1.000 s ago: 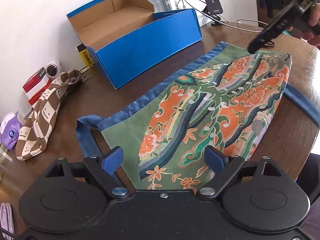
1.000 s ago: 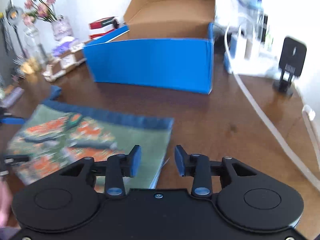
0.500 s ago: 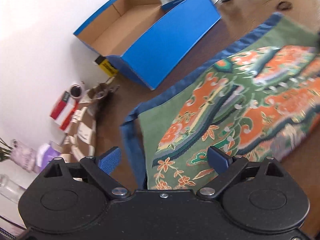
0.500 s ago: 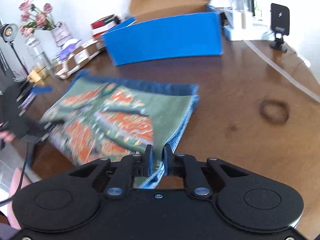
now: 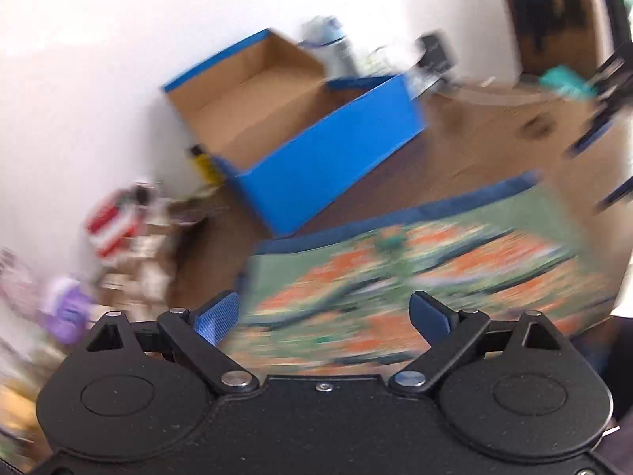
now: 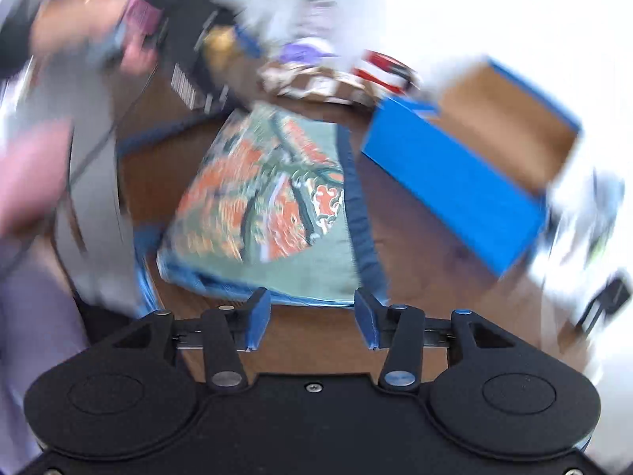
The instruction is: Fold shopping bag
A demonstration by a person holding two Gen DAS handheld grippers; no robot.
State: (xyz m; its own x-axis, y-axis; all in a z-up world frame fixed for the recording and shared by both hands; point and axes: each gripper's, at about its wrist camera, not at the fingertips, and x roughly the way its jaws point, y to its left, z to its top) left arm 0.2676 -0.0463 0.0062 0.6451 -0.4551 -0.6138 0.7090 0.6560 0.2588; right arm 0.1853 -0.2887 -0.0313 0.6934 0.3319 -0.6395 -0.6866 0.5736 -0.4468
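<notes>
Right claw [image 6: 312, 322] open, nothing between the pads; jaws have just been opening. Left claw [image 5: 324, 318] spread wide, also empty. Shopping bag [image 6: 277, 206] lies flat on the brown table [image 6: 427, 269], at 12 o'clock of both claws, its near hem just beyond my right fingertips, not touching.

Step, as I judge it: between folds, one edge let go. Next move calls for picking a fresh edge and carrying it across; both views are smeared, so steady first.

Right view shows the bag's blue strap [image 6: 158, 136] at 10 o'clock. Left view alone shows the open blue box's [image 5: 316, 158] bare inside at 11 o'clock.
</notes>
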